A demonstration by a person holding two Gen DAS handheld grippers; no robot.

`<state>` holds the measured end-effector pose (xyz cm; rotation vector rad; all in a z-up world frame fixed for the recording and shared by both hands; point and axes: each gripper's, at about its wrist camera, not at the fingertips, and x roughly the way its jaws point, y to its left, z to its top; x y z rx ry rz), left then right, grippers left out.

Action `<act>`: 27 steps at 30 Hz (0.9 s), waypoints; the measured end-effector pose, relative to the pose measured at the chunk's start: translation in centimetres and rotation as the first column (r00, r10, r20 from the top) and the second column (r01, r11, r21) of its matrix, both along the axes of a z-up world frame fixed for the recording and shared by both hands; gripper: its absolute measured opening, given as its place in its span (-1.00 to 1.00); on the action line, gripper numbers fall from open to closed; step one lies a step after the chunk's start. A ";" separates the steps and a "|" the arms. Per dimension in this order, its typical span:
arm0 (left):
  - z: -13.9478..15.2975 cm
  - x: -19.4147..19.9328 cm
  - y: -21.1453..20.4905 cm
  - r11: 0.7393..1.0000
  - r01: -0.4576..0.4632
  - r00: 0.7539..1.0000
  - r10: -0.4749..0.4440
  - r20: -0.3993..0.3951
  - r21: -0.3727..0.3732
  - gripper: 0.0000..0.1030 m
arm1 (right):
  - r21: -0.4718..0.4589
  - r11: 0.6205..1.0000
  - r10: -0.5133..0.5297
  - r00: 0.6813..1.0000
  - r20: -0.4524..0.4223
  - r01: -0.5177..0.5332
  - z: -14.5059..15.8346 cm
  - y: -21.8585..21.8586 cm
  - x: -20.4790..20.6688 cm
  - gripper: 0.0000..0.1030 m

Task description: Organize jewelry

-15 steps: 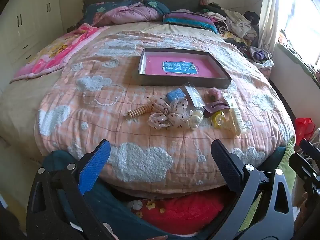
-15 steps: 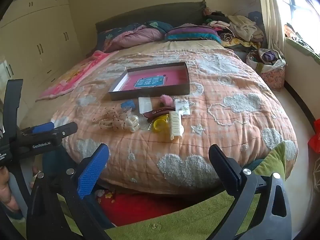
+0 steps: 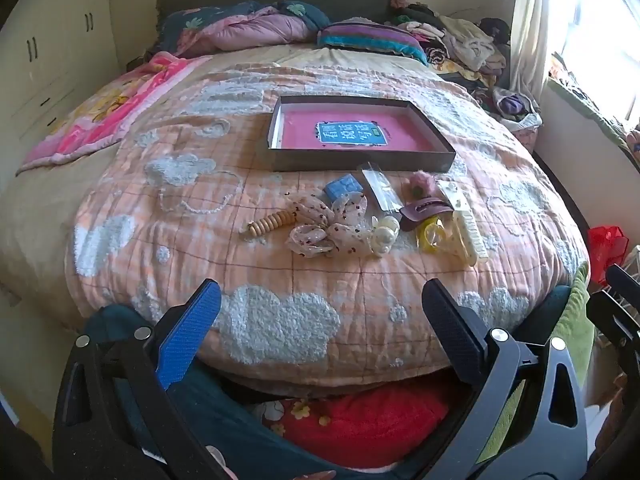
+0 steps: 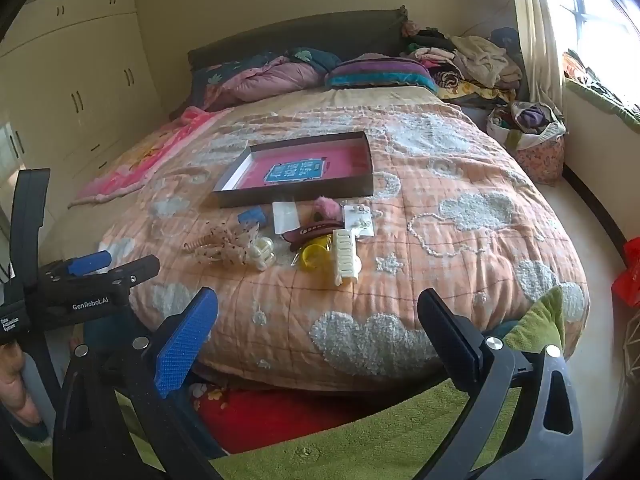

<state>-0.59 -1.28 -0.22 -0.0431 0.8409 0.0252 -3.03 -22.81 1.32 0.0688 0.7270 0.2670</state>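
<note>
Several accessories lie in a loose row on the peach cloud-pattern quilt: a wooden bead bracelet, a spotted fabric scrunchie, a small blue box, a clear packet, a maroon hair clip, a yellow ring and a cream comb clip. Behind them sits a shallow dark box with a pink floor and blue label, also in the right wrist view. My left gripper hangs open off the bed's near edge. My right gripper is open too, well short of the items.
Pillows and a heap of clothes fill the head of the bed. Wardrobe doors line the left wall. A cloth basket and a red bag stand on the right. A green blanket lies below.
</note>
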 end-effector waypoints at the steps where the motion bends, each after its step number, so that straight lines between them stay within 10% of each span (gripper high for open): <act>1: 0.0 0.1 0.0 1.000 0.001 1.000 -0.001 -0.001 -0.001 0.83 | -0.001 1.000 0.001 1.000 -0.001 -0.001 0.0 0.0 0.1 0.92; 27: 0.7 0.6 0.3 1.000 0.018 1.000 -0.018 0.011 -0.006 0.83 | -0.010 1.000 0.004 1.000 0.010 -0.004 0.4 0.1 -0.2 0.92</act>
